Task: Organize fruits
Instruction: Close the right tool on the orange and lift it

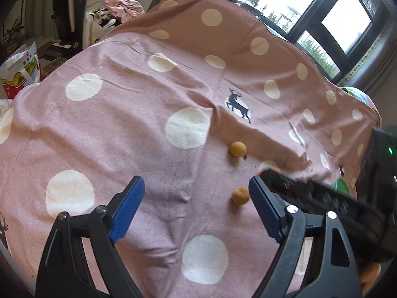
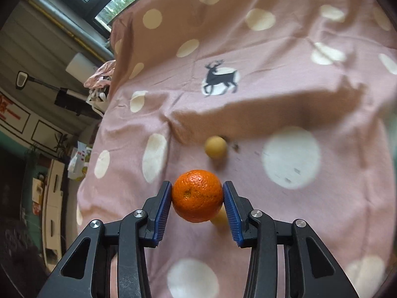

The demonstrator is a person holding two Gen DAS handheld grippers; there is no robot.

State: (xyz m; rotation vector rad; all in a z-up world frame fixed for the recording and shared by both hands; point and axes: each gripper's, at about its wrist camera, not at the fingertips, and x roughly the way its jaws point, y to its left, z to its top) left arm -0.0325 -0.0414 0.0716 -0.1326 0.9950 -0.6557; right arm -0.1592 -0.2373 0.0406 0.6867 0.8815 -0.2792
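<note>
Orange (image 2: pixel 197 195) clamped between blue pads of right gripper (image 2: pixel 197 198), just above pink dotted cloth (image 2: pixel 285 79). Two small tan fruits on cloth: one beyond (image 2: pixel 215 147), one partly hidden behind orange (image 2: pixel 219 219) (same pair in left view). Left gripper (image 1: pixel 197 193) spread wide, holding nothing, near fruit (image 1: pixel 240 195) just beside its right pad.

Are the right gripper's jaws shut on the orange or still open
Shut on it: in the right wrist view both blue pads press the orange's sides.
</note>
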